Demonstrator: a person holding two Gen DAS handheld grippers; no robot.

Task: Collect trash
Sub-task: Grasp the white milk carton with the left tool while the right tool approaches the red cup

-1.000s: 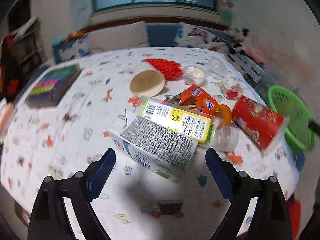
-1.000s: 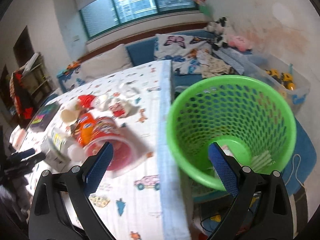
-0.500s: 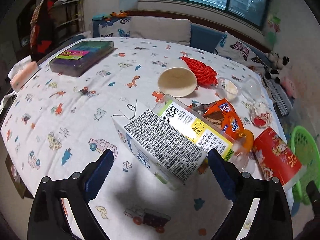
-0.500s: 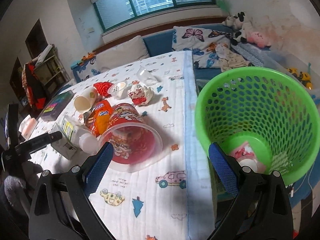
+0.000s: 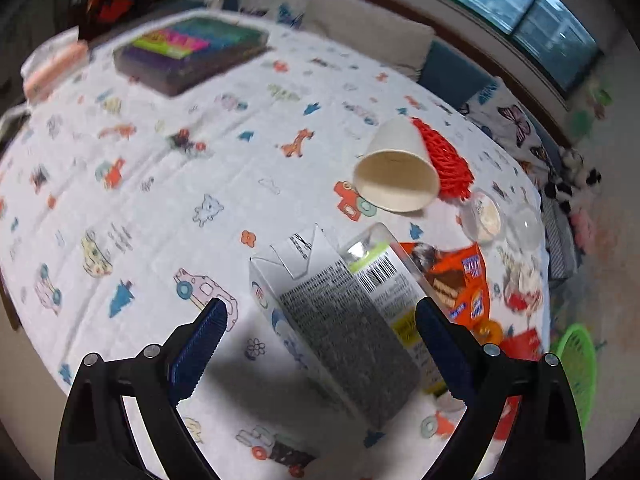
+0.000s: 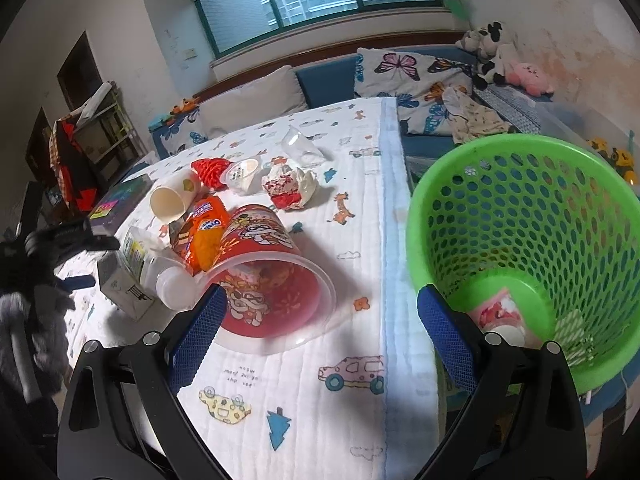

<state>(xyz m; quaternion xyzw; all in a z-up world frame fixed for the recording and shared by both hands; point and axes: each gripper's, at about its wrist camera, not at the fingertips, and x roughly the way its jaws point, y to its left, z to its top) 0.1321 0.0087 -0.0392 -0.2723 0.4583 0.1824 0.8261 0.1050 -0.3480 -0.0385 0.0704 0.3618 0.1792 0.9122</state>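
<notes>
the left gripper [image 5: 320, 316] hovers with jaws wide apart over a white milk carton [image 5: 340, 328] lying on its side on the cartoon-print tablecloth [image 5: 160, 184], a clear plastic bottle [image 5: 384, 280] resting against it. the carton looks light and crushable, best pinched across its flat sides. the right gripper [image 6: 320, 312], also spread and empty, faces a tipped red noodle cup [image 6: 268, 272] beside the green basket [image 6: 520, 248].

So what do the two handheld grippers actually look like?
Both look alike. The left gripper and the right gripper each have two matte black angular arms with cut-out frames and small round silver screw heads. The fingers carry blue pads with a fine textured surface. No cables, markings, sleeves or hands show in the wrist views.
</notes>
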